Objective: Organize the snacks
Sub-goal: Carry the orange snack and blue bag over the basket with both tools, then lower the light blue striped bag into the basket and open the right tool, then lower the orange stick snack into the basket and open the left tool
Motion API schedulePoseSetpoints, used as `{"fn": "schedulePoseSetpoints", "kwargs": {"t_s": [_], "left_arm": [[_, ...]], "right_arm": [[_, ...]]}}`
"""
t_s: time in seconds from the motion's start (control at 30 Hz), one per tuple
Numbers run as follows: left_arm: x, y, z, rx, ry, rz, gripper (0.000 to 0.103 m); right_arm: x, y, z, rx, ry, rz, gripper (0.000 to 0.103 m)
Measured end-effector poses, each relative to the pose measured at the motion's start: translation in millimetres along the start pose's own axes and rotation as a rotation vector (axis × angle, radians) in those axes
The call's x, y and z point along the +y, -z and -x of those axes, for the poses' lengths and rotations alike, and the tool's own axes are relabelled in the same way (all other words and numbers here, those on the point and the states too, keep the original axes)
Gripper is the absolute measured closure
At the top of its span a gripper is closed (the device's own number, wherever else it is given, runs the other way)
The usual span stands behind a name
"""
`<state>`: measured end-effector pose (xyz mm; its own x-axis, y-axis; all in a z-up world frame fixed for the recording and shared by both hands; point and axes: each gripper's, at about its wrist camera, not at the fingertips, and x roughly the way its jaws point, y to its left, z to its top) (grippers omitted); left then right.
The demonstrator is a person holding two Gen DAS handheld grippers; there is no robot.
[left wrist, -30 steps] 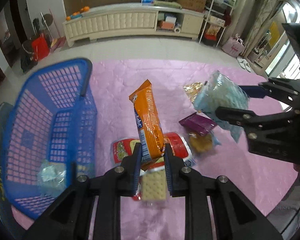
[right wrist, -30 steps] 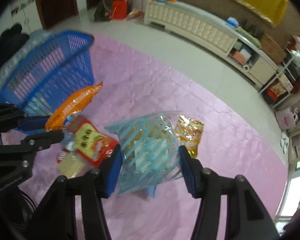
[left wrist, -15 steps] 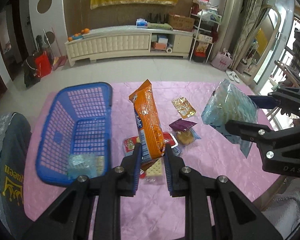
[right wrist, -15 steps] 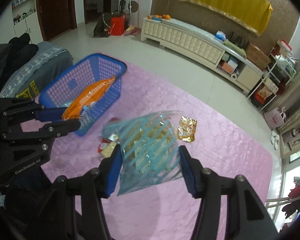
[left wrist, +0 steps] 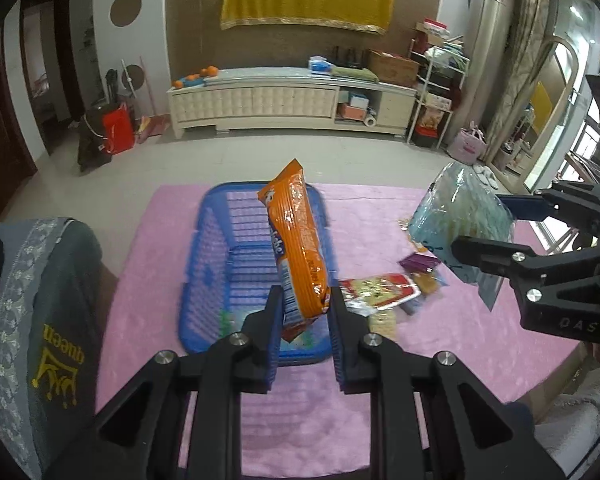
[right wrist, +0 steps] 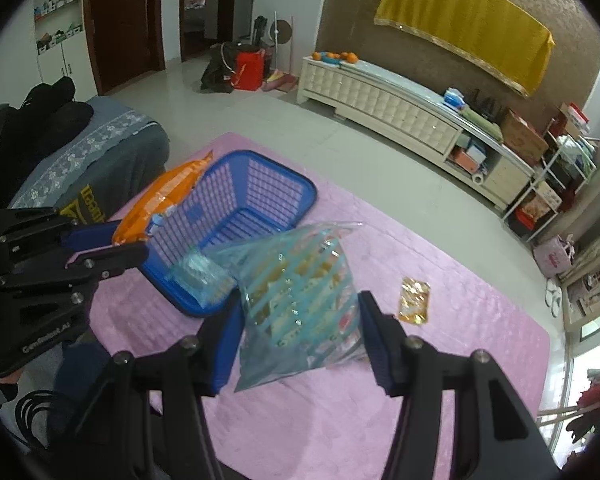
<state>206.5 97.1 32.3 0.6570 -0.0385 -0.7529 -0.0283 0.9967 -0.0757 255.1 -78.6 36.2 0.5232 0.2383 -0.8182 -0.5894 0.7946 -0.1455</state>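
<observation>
My left gripper (left wrist: 303, 312) is shut on an orange biscuit pack (left wrist: 298, 240) and holds it upright above the blue basket (left wrist: 212, 256). My right gripper (right wrist: 300, 320) is shut on a light blue striped snack bag (right wrist: 300, 300), held above the pink cloth to the right of the basket (right wrist: 260, 200). The left gripper (right wrist: 116, 248) with the orange pack (right wrist: 160, 204) shows at the left of the right wrist view. The right gripper (left wrist: 480, 228) and its bag (left wrist: 460, 216) show at the right of the left wrist view. A pale blue pack (right wrist: 196, 272) lies in the basket.
A red-and-yellow pack (left wrist: 380, 288), a purple pack (left wrist: 418, 262) and a cracker pack (left wrist: 384, 324) lie on the pink cloth (left wrist: 160, 280) right of the basket. A gold sachet (right wrist: 414, 300) lies farther right. A grey covered seat (left wrist: 40, 300) stands at the left.
Both grippers have risen and pulled back with their packs. The left gripper has swung left, so the orange pack now hangs over the basket instead of over the snack pile.
</observation>
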Motion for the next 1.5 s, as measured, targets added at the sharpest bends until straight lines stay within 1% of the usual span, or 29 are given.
{"fn": "schedulePoseSetpoints", "kwargs": {"t_s": [0.17, 0.4, 0.47, 0.57, 0.77, 0.87, 0.93, 0.97, 1.0, 1.03, 1.17, 1.23, 1.4, 1.5], "left_arm": [[35, -5, -8, 0.01, -0.021, 0.013, 0.083], [73, -8, -38, 0.032, -0.01, 0.041, 0.083], [82, -9, -48, 0.046, -0.008, 0.051, 0.083], [91, -10, -63, 0.059, -0.012, 0.064, 0.083], [103, -16, -81, 0.085, -0.028, 0.085, 0.083], [105, -19, -86, 0.09, -0.03, 0.091, 0.083], [103, -17, -89, 0.094, -0.037, 0.085, 0.083], [105, -18, -91, 0.099, -0.039, 0.085, 0.083], [104, -17, -93, 0.105, -0.041, 0.086, 0.083], [102, -15, -95, 0.113, -0.042, 0.088, 0.083], [96, -13, -96, 0.128, -0.042, 0.081, 0.083], [92, -13, -93, 0.129, -0.034, 0.083, 0.083], [84, -15, -86, 0.129, -0.019, 0.073, 0.083], [76, -16, -83, 0.124, -0.012, 0.059, 0.083]], "right_arm": [[21, -20, -30, 0.018, -0.023, 0.002, 0.043], [47, -48, -91, 0.075, -0.059, 0.055, 0.043], [53, -55, -115, 0.106, -0.067, 0.069, 0.043], [63, -64, -144, 0.149, -0.056, 0.111, 0.043], [75, -76, -187, 0.171, -0.055, 0.167, 0.043], [80, -78, -204, 0.181, -0.074, 0.192, 0.042], [81, -79, -214, 0.189, -0.05, 0.206, 0.035], [81, -78, -215, 0.182, -0.031, 0.21, 0.023], [81, -76, -215, 0.17, -0.018, 0.207, 0.015], [78, -74, -212, 0.159, -0.014, 0.194, 0.013], [64, -66, -194, 0.154, -0.034, 0.13, 0.011], [58, -64, -183, 0.147, -0.029, 0.114, 0.011], [40, -55, -144, 0.116, -0.055, 0.014, 0.011], [34, -48, -127, 0.105, -0.046, -0.03, 0.011]]}}
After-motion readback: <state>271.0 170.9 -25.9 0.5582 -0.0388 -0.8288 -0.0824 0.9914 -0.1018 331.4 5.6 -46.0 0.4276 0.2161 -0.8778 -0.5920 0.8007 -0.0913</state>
